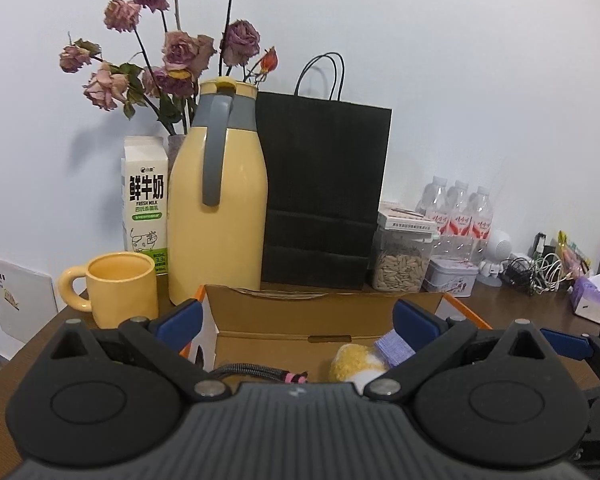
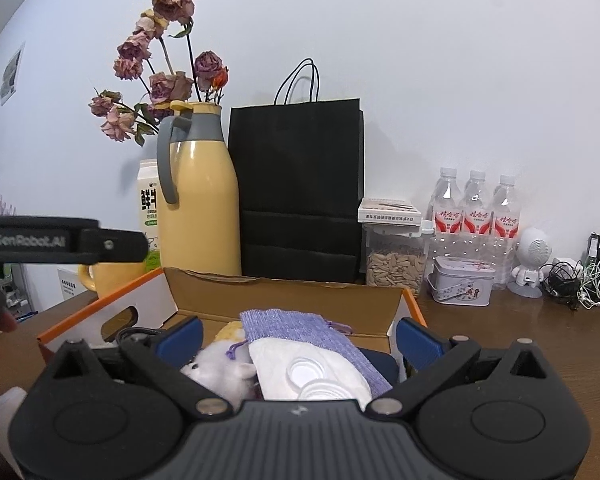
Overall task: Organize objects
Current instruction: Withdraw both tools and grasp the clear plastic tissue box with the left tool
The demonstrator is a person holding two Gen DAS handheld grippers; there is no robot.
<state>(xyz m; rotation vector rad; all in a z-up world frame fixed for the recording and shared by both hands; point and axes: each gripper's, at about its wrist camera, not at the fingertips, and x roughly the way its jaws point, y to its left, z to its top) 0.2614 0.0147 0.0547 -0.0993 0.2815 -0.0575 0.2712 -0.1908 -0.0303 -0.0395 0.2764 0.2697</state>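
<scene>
An open cardboard box with orange edges sits on the brown table, also in the right wrist view. Inside it lie a purple knitted pouch, a white face mask, a white plush toy, a yellow fluffy item and a black braided cable. My left gripper is open and empty over the box's near edge. My right gripper is open and empty above the box contents. The left gripper's body shows at the left of the right wrist view.
Behind the box stand a yellow mug, a milk carton, a yellow thermos jug, a vase of dried roses, a black paper bag, a seed jar, a tin, water bottles, tangled cables and a tissue box.
</scene>
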